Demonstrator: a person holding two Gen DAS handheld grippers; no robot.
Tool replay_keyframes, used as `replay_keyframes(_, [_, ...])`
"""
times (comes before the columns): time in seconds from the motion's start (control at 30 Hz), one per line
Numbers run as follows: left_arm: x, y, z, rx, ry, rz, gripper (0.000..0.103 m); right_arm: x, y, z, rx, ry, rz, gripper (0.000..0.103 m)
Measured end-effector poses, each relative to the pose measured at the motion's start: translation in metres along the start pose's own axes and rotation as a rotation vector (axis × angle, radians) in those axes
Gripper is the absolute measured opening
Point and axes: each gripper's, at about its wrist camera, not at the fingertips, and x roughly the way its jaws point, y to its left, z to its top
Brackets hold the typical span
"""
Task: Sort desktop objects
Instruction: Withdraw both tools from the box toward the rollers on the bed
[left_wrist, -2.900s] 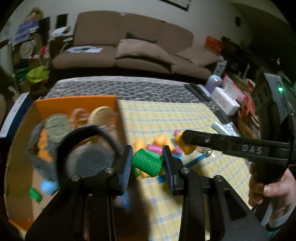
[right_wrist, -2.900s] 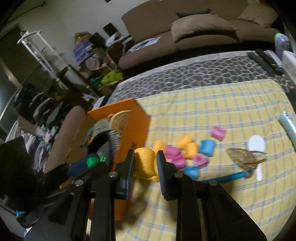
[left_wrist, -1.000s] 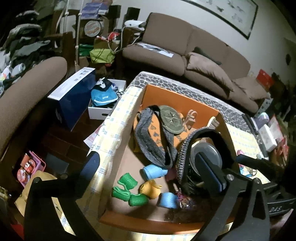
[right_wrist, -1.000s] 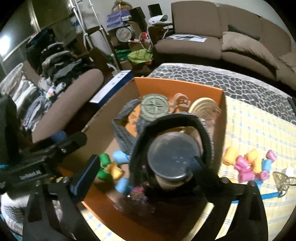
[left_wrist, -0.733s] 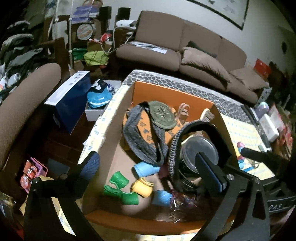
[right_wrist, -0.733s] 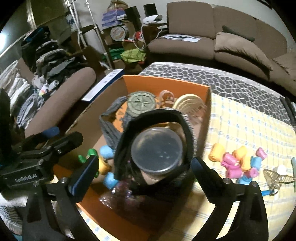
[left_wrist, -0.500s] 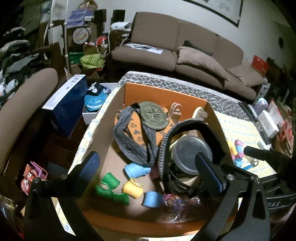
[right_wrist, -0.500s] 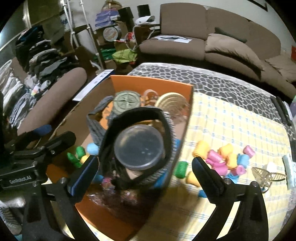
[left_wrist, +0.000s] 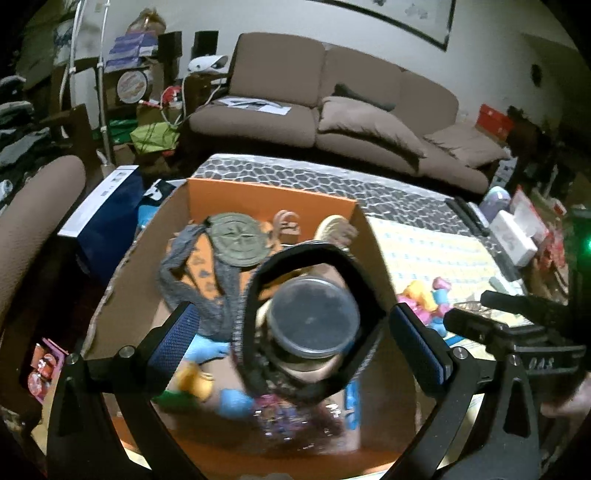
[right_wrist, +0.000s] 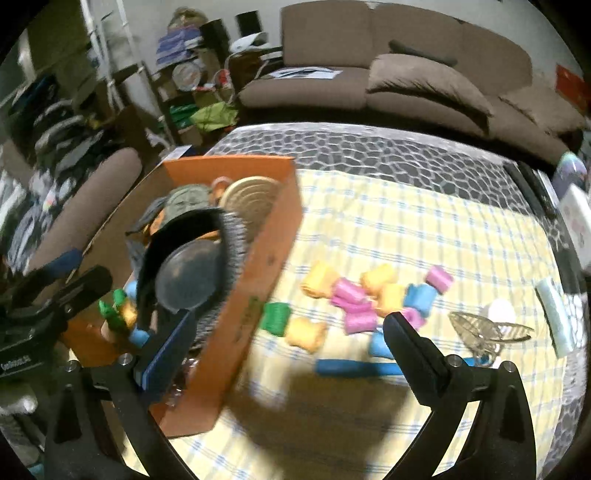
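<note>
An orange cardboard box (left_wrist: 269, 194) (right_wrist: 273, 236) holds a round lidded jar (left_wrist: 313, 317), a black strap, a grey-orange cloth, a bronze disc (left_wrist: 239, 240) and several small rollers. My left gripper (left_wrist: 295, 343) is open and empty above the jar. My right gripper (right_wrist: 284, 347) is open and empty over the box's right wall and the yellow checked cloth. Loose rollers lie there: a green one (right_wrist: 275, 318), yellow ones (right_wrist: 306, 332), pink ones (right_wrist: 356, 295) and blue ones (right_wrist: 421, 295).
A blue stick (right_wrist: 356, 367), a wire butterfly ornament (right_wrist: 484, 334) and a white disc (right_wrist: 500, 310) lie right of the rollers. A brown sofa (left_wrist: 332, 99) stands behind the table. A chair arm (left_wrist: 33, 210) and floor clutter are to the left.
Both grippers held rollers 2.9 s ago, then opened over the box. Over the last second the right gripper has swung right, toward the loose rollers; the left has come closer over the jar.
</note>
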Motion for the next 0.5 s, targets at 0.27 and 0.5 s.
replay_keyframes(0.27, [0.005, -0.018, 0.001, -0.015, 0.003, -0.029, 0.103, 0.007, -0.045, -0.001, 0.129, 0.006, 0.03, 0.096])
replay_keyframes(0.5, [0.005, -0.018, 0.003, -0.029, 0.003, -0.036, 0.103, 0.041, -0.044, -0.011, 0.152, 0.083, 0.053, 0.064])
